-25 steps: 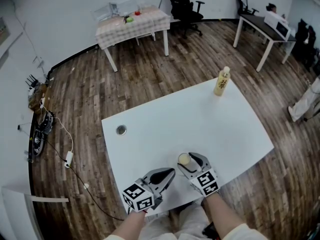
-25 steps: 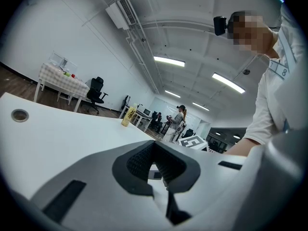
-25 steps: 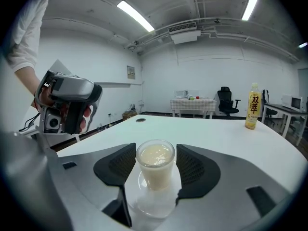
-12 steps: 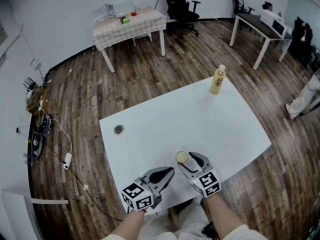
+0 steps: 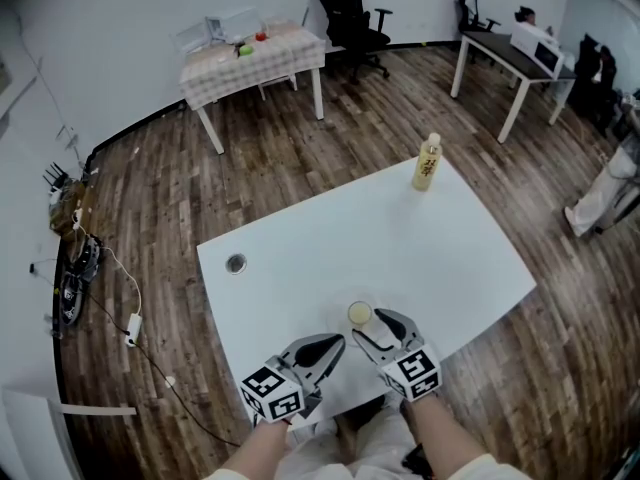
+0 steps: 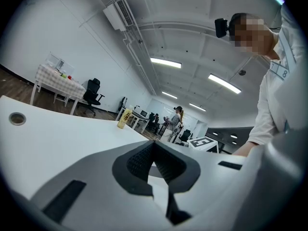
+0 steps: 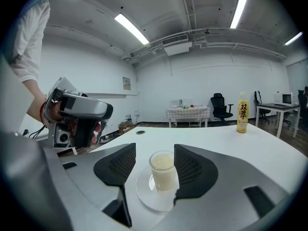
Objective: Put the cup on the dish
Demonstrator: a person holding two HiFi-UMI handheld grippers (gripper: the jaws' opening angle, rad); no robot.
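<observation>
I read the right gripper (image 7: 154, 154) as released; its two jaws stand apart, and the cup (image 7: 162, 170) sits upright between them on the dish (image 7: 144, 196), holding a pale drink. The dish lies flat on the white table (image 5: 400, 238), close to its near edge; so, as I judge it, the cup is already where the task wants it.

What the next move turns on is the line between the cup and these jaws. The cup lies dead ahead, inside the gap, with its long axis vertical and the jaws pointing nearly level past it on either side. There is clear table between the cup and the left-hand pad; the right-hand pad is just beside the cup wall, and I cannot tell whether it touches. I would therefore draw this gripper away along its own pointing line or lift it straight up; any sideways drift toward the left of its view risks the near pad catching the cup and tipping it off the dish.

The left gripper (image 6: 154, 150) is clenched with nothing between its jaws; in the head view it hangs over the near table edge, to the left of the right gripper and farther from the cup. The right hand is plainly the nearer one. The bottle (image 5: 427, 162) stands at the far edge, well apart.
</observation>
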